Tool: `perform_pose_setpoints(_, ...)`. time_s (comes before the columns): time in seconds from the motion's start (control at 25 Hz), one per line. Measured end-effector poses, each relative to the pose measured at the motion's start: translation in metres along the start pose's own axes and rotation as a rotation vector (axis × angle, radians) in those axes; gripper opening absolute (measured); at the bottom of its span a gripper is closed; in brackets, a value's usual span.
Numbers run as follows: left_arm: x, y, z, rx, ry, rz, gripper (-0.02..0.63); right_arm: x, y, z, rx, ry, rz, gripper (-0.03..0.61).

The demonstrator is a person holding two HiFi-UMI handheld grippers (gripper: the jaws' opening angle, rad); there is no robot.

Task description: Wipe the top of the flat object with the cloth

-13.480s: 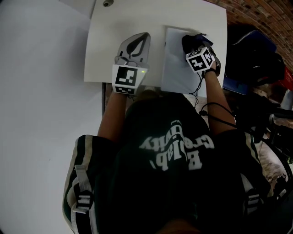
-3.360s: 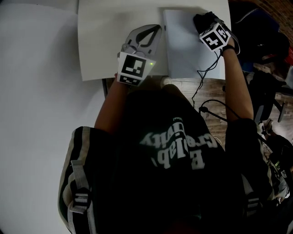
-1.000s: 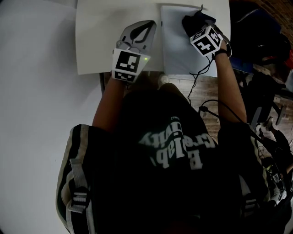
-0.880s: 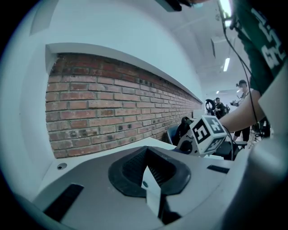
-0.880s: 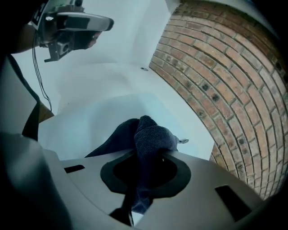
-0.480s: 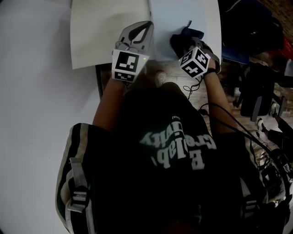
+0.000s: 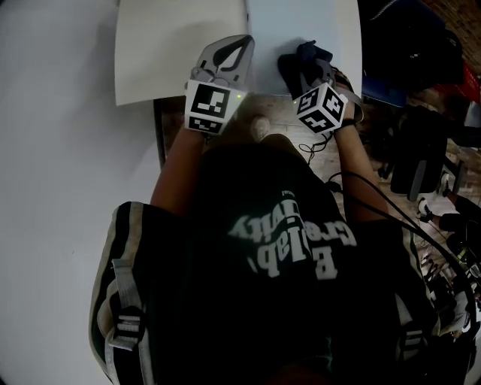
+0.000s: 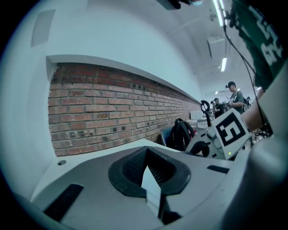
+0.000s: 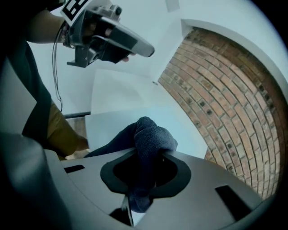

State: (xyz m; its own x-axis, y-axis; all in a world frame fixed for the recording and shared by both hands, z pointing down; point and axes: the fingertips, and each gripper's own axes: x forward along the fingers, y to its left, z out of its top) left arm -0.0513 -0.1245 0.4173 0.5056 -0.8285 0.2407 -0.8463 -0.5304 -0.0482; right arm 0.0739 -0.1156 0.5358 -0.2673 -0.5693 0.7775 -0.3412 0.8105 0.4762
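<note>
Between the jaws of my right gripper [image 9: 139,179] sits a pinched fold of the dark blue cloth [image 9: 150,139], soft and limp, bunched on the flat panel [image 7: 331,22] close to its near edge. That panel looks light and may slide. My left gripper [image 7: 225,56], closed on nothing, sits by its left edge.

- I see a black T-shirt [image 7: 285,241] on the person, with pale curved lettering across it.
- Dark straps [image 7: 124,301] with pale stripes and grey buckles run down both sides of the torso.
- The left gripper [image 7: 239,46] has a smooth grey shell with a black-rimmed opening, and a small green light [image 7: 236,95].
- Its marker cube [image 7: 207,109] is white with black squares.
- The right gripper [image 7: 310,75] carries a matching cube.
- I can see a thin black cable [image 7: 316,143] trailing from it, and a dark wristband [image 7: 350,120].
</note>
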Motion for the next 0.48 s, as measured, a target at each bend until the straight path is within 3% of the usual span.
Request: perform_pose_setpoints(0.48,0.026,0.072,0.002,-0.026,0.008,0.014,-0.006,0.085,-0.135,0.090,-0.034,-0.070,-0.124,0.051)
